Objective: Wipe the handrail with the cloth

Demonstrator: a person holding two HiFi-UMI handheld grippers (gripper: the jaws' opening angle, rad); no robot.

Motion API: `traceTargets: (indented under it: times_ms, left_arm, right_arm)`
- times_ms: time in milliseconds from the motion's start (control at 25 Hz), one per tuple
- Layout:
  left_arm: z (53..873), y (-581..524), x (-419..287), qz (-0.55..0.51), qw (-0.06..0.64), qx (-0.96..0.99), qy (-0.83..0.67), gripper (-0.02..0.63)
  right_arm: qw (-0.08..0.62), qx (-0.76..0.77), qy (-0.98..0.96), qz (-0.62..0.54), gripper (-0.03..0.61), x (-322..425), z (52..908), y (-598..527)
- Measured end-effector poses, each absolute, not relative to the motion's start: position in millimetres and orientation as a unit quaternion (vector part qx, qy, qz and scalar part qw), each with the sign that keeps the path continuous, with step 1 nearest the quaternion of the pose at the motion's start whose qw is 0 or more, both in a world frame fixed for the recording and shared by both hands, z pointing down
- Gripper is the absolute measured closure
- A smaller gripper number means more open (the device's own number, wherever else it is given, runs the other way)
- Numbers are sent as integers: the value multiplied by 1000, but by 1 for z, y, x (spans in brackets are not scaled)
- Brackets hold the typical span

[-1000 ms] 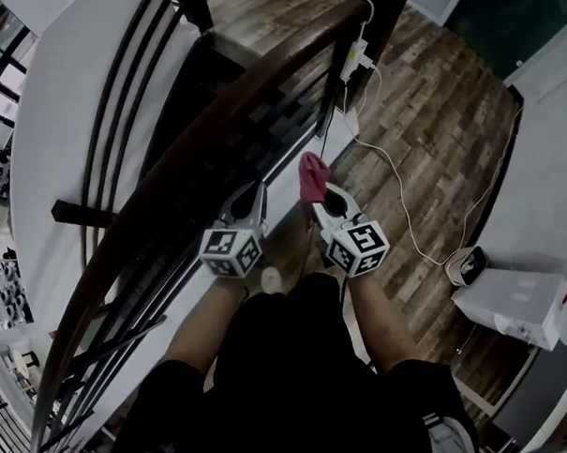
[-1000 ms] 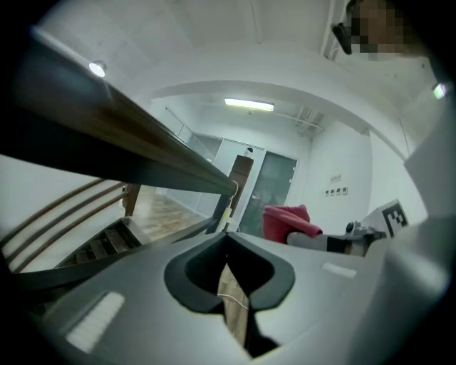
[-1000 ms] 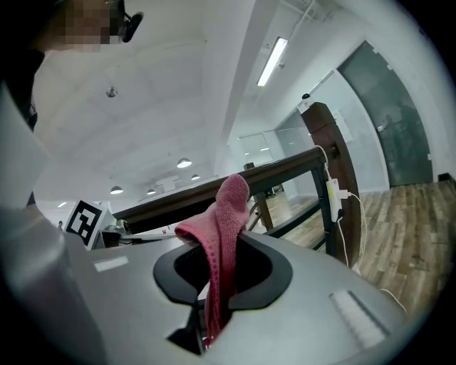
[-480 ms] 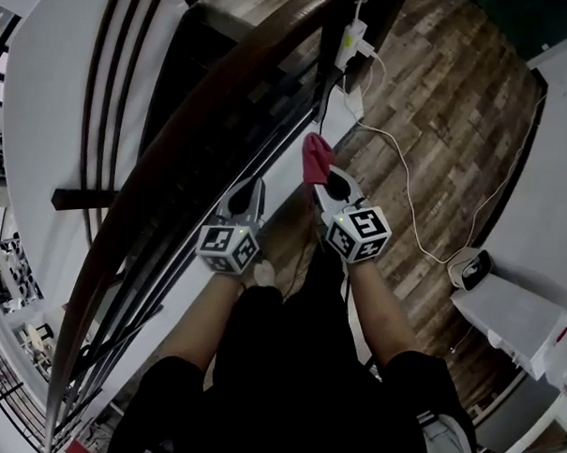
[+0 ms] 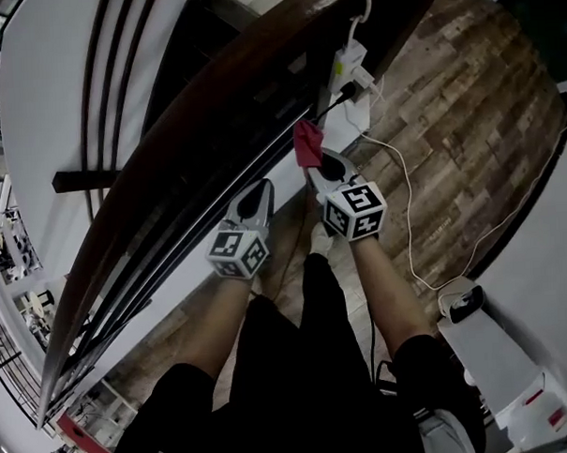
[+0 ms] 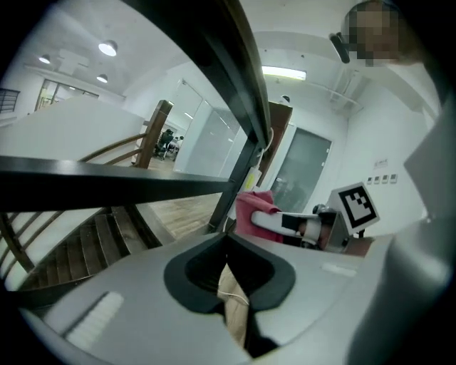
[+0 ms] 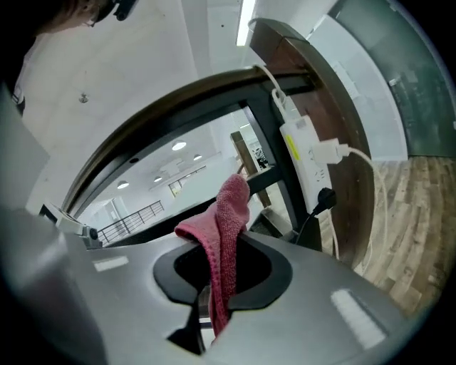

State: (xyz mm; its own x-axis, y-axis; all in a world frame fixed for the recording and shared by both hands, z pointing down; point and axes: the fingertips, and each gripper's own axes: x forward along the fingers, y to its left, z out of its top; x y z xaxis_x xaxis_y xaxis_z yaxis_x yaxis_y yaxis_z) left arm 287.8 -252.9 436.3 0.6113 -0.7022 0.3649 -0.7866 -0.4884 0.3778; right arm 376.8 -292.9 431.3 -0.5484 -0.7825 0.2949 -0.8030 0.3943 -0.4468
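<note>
Jaws clamped on the pink cloth [image 5: 306, 145], the right gripper [image 5: 318, 166] sits apparently just short of the diagonal wooden handrail [image 5: 194, 121]; the left gripper [image 5: 261, 190] is closed, empty.

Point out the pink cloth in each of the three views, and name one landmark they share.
Head view: the pink cloth is upper centre, sticking out of the right gripper, just right of the handrail.
Left gripper view: right of centre, beyond the jaws.
Right gripper view: centre, pinched between the jaws.
Shared landmark: the dark handrail, crossing above the cloth.
</note>
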Motion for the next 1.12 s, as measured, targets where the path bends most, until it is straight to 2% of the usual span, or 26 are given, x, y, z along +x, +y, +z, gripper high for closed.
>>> traceTargets:
  times_ms: [280,640,880,1000,1120]
  left_arm:
    - [459,-292,286,121,232,856,-446,614]
    - [493,-302,287,165,253,847,-438,614]
    - [497,-301,276,148,273,828,-466,614]
    - [508,-292,275,151,281,823,-470,614]
    - [514,-286,271,156,285,815,-479,614]
  right_arm:
    - [48,459,-837,294,535,368,476,-354]
    - [176,548,-807,134,535,380,506,-410]
    - [254,580,-773,37,535,376,513,-422]
    - [295,578,-761,16,535,379,525,-421]
    - [287,565,-772,51,537,378,528,-419]
